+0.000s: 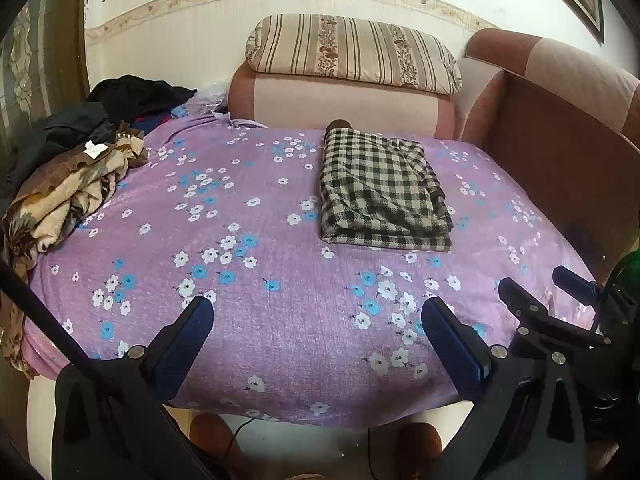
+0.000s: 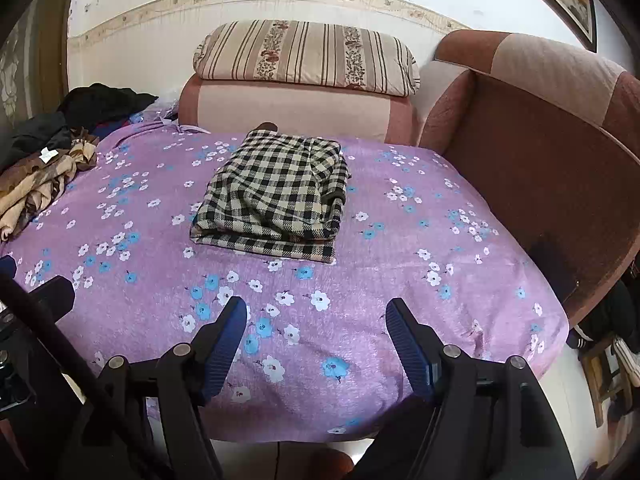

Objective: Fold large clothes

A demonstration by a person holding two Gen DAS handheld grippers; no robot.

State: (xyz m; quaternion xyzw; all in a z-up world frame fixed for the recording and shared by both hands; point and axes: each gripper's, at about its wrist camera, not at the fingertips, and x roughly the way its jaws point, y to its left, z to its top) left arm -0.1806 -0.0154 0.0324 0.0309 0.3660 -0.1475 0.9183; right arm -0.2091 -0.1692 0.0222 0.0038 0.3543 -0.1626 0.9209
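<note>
A black-and-cream checked garment [image 1: 380,192] lies folded into a flat rectangle on the purple flowered cover [image 1: 256,320], toward the far right; it also shows in the right wrist view [image 2: 276,200] at the middle. My left gripper [image 1: 318,308] is open and empty above the near edge of the cover. My right gripper [image 2: 316,310] is open and empty, also near the front edge; its body shows at the right of the left wrist view [image 1: 568,300]. Both are well short of the garment.
A pile of unfolded clothes, brown patterned [image 1: 68,196] and black [image 1: 136,94], sits at the left edge. A pink sofa [image 1: 560,120] with a striped cushion [image 1: 352,52] stands behind and to the right. A wooden stool [image 2: 608,368] stands at the far right.
</note>
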